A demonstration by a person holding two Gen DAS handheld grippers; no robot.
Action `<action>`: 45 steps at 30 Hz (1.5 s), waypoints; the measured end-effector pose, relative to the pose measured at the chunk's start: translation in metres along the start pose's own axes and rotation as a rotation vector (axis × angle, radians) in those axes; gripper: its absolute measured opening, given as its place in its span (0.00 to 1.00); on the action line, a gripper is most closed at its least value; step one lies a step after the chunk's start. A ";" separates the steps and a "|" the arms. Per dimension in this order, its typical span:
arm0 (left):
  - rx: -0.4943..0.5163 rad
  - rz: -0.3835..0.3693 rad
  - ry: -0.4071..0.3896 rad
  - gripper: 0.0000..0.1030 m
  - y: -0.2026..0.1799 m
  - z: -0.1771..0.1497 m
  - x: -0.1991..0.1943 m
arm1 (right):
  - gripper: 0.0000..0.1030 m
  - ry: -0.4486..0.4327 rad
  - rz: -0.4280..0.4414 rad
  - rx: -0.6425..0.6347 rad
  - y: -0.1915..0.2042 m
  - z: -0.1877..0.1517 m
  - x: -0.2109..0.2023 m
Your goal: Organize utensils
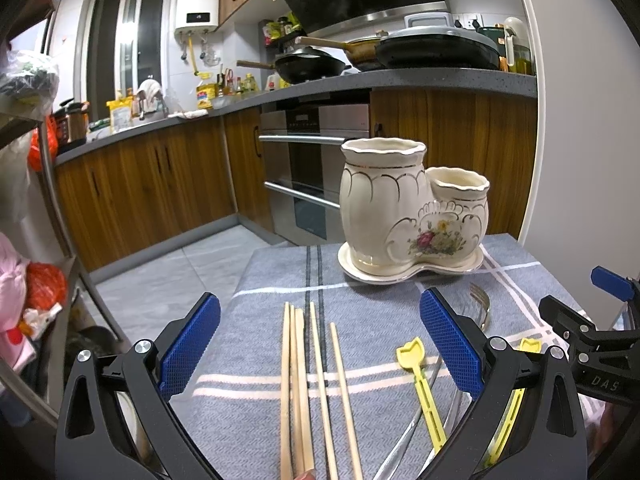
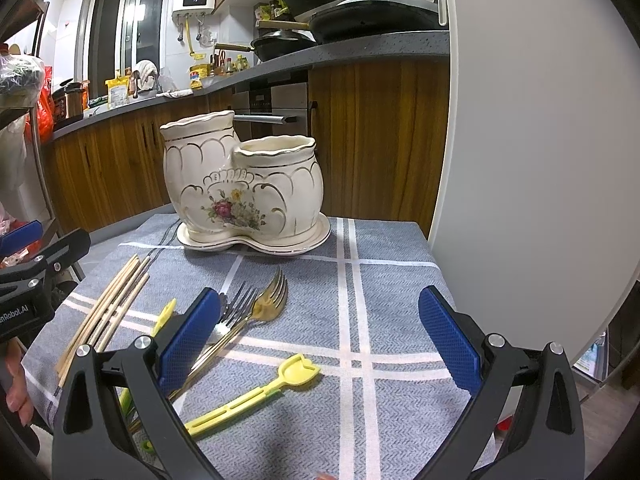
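The cream ceramic holder (image 2: 244,184) stands upright on its matching saucer (image 2: 256,242) at the far end of the bench (image 2: 400,280), which is covered by a grey-blue checked cloth. It has two joined compartments, a taller one (image 1: 382,152) and a shorter one (image 1: 460,182). From my low angle I see only the inner rims, so I cannot tell whether anything lies inside either one; nothing sticks out above them.

The utensils lie flat on the cloth, nearer to me than the holder. The wooden chopsticks (image 1: 308,392) run lengthwise away from me toward the holder, roughly parallel, three close together and two slightly apart. In the right wrist view, the gold fork (image 2: 272,300) and the silver fork (image 2: 236,310) lie side by side with tines pointing toward the holder and handles running back toward me. A yellow tulip-headed pick (image 2: 256,394) lies diagonally, head toward the far right. A second yellow pick (image 2: 166,314) shows beside my right claw's left finger.

My left claw (image 1: 320,352) is spread wide and grips nothing; the chopsticks lie between its fingers in the view, though I cannot tell whether the pads touch them. My right claw (image 2: 320,344) is likewise spread wide, holding nothing, with the yellow pick's head in the gap between its fingers.
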State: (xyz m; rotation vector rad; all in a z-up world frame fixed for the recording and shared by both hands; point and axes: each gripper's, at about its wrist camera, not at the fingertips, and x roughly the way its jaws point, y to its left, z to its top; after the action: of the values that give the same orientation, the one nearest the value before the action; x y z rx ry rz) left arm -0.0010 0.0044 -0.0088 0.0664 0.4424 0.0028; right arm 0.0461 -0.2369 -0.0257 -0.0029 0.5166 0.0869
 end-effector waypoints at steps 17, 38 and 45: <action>-0.016 0.013 0.020 0.96 0.015 0.009 -0.001 | 0.95 -0.008 -0.063 0.028 -0.009 0.008 -0.004; 0.044 -0.002 0.247 0.93 0.062 -0.038 0.030 | 0.95 0.197 0.095 -0.004 -0.013 -0.021 -0.003; 0.087 -0.050 0.305 0.63 0.047 -0.045 0.040 | 0.89 0.208 0.102 -0.045 -0.005 -0.021 -0.005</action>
State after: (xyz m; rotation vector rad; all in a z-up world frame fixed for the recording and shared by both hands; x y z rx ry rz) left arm 0.0164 0.0551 -0.0635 0.1418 0.7488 -0.0564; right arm 0.0323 -0.2431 -0.0418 -0.0300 0.7230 0.1993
